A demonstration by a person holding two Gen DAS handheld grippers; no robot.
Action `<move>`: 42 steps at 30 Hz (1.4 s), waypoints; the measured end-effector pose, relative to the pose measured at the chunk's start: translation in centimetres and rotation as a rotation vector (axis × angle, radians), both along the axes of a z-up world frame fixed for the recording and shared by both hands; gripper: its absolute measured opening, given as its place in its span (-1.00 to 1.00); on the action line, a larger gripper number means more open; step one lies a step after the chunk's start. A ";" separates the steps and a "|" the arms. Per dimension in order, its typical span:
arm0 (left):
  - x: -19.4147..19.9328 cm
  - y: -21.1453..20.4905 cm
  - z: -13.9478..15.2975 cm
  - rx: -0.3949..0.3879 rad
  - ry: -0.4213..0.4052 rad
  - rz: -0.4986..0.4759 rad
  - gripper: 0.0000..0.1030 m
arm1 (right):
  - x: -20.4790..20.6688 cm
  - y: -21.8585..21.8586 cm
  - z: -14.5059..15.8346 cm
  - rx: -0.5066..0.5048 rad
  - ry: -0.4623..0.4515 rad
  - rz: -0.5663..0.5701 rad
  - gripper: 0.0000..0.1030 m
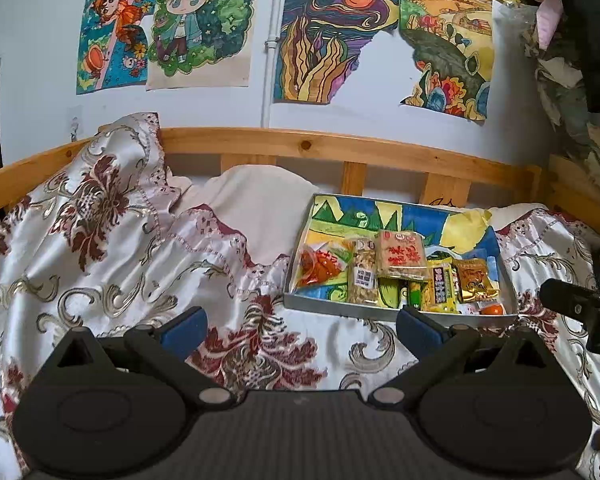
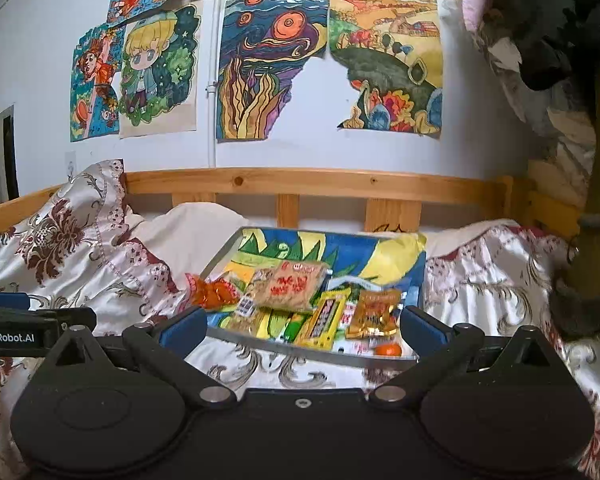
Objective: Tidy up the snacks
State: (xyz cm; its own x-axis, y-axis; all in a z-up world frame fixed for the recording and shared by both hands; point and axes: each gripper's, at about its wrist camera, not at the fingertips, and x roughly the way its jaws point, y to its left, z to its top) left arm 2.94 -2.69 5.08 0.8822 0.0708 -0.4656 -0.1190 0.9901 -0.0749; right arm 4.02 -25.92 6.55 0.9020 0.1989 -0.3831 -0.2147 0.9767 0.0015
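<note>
A shallow grey tray [image 1: 340, 307] [image 2: 260, 343] lined with a colourful drawing lies on the bed and holds several snack packets. Among them are an orange-red bag [image 1: 318, 266] [image 2: 214, 294], a pale packet with red characters [image 1: 402, 258] [image 2: 294, 284], a yellow bar [image 1: 442, 286] [image 2: 324, 322], a gold packet [image 1: 474, 280] [image 2: 376, 312] and a small orange fruit [image 1: 492, 310] [image 2: 388, 349]. My left gripper [image 1: 300, 330] stands open over the bedspread, left of and in front of the tray. My right gripper [image 2: 302, 326] is open just before the tray's near rim, with nothing held.
The flowered satin bedspread [image 1: 120, 272] is rumpled, with a white pillow [image 1: 256, 208] behind. A wooden headboard rail [image 1: 300, 146] runs along the wall with drawings. A pile of clothes [image 1: 572, 60] hangs at the upper right. The other gripper [image 1: 580, 304] [image 2: 32, 324] shows at each view's edge.
</note>
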 end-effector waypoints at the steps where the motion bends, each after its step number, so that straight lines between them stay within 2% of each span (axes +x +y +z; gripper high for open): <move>1: -0.4 0.1 0.0 -0.004 0.001 0.002 0.99 | -0.3 0.0 -0.1 0.005 0.007 -0.008 0.99; 4: -1.6 0.3 -0.3 -0.016 0.006 0.009 0.99 | -1.2 0.2 -0.3 0.014 0.019 -0.027 0.99; 7: -2.7 0.3 -0.7 0.010 0.007 0.015 0.99 | -2.2 0.6 -0.6 0.015 0.013 -0.035 0.99; 18: -3.8 1.2 -2.3 0.020 0.022 0.027 0.99 | -4.2 1.4 -1.8 0.012 0.047 -0.044 0.99; 30: -3.4 0.8 -4.4 0.022 0.068 0.005 0.99 | -3.5 0.8 -3.7 0.034 0.100 -0.074 0.99; 42: -2.8 0.8 -5.7 -0.011 0.114 -0.006 0.99 | -2.6 0.4 -5.3 0.034 0.141 -0.094 0.99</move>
State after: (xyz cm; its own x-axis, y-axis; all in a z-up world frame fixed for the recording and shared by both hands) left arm 0.10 -1.89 -0.66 0.8237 0.0600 -0.5638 -0.1214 0.9900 -0.0720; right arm 1.41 -25.56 1.21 0.8552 0.1316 -0.5013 -0.1182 0.9913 0.0586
